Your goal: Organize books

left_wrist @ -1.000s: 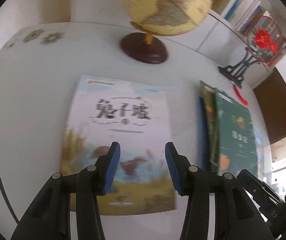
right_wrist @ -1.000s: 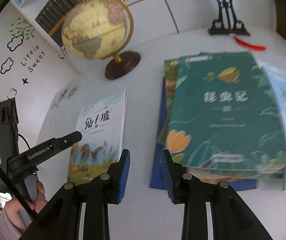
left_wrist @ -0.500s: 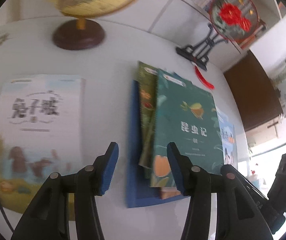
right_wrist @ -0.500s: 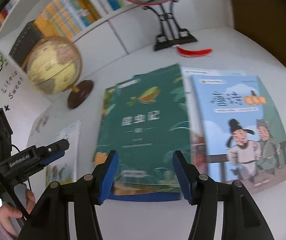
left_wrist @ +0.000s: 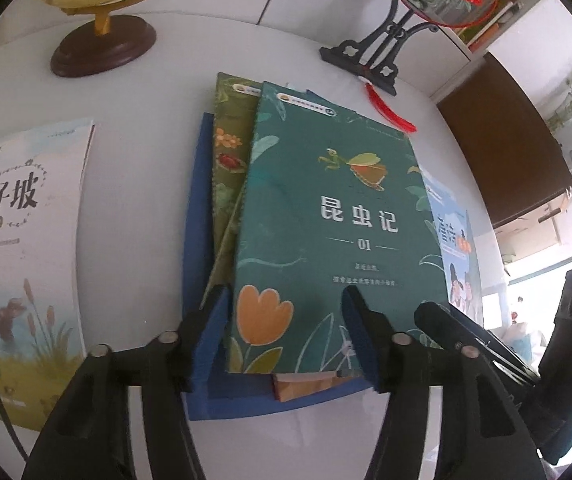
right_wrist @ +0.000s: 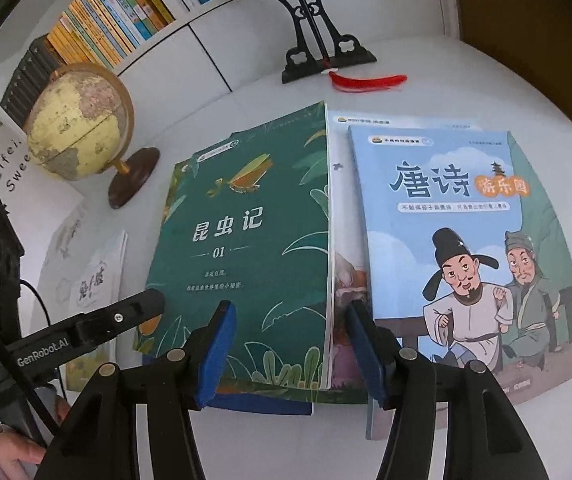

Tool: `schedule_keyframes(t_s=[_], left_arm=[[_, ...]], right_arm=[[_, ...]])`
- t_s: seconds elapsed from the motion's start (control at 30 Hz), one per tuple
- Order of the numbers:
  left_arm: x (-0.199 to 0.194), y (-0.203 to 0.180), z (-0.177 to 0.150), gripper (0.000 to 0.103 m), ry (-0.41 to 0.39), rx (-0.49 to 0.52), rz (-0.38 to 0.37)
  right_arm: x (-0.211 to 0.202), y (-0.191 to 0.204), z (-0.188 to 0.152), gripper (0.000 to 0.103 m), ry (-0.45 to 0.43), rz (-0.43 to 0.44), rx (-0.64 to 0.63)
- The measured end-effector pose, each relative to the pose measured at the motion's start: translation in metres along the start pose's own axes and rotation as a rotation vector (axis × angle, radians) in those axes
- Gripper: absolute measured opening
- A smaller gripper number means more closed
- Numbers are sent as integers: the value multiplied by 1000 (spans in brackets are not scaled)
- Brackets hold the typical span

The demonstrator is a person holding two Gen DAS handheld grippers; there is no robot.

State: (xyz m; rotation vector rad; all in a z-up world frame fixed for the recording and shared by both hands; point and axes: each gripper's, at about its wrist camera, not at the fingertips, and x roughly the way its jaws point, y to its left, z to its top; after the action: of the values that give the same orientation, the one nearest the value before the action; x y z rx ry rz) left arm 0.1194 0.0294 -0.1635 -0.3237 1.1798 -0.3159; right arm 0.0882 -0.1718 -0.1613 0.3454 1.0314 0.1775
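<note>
A dark green book [left_wrist: 325,220] tops a messy stack on the white table [left_wrist: 138,200], over a flowered green book [left_wrist: 228,160] and a blue one [left_wrist: 198,240]. My left gripper [left_wrist: 286,300] hovers over the stack's near edge, jaws opening, the pads clear of the cover. In the right wrist view the same green book [right_wrist: 254,240] lies beside a light blue poetry book [right_wrist: 465,240]. My right gripper [right_wrist: 290,312] stands open over the green book's right near corner, gripping nothing. A pale rabbit book [left_wrist: 18,260] lies alone to the left.
A globe [right_wrist: 82,124] on a brown base stands at the back left. A black fan stand [right_wrist: 317,52] with a red tassel [right_wrist: 365,80] stands behind the books. Shelves of books [right_wrist: 98,32] line the wall. The left gripper's body [right_wrist: 106,324] and a hand show at the lower left.
Both grippers swung right, from the rabbit book to the green stack, and came lower and closer. Both pairs of jaws stand wider than before.
</note>
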Motion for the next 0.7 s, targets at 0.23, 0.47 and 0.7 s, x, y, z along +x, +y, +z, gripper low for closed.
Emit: schedule_keyframes(t_s=[0.23,0.47,0.7], left_arm=[[-7,-14,-5,59,-22,38,39],[-24,-8,-26,59,-13,31,-4],[-32,7,-73,59,66,28,-52]], right_arm=[[-3,-2,3,44,28,17,20],[-21,-15,-11,14,37,28,53],[-48,-20,-60,14,116,68,36]])
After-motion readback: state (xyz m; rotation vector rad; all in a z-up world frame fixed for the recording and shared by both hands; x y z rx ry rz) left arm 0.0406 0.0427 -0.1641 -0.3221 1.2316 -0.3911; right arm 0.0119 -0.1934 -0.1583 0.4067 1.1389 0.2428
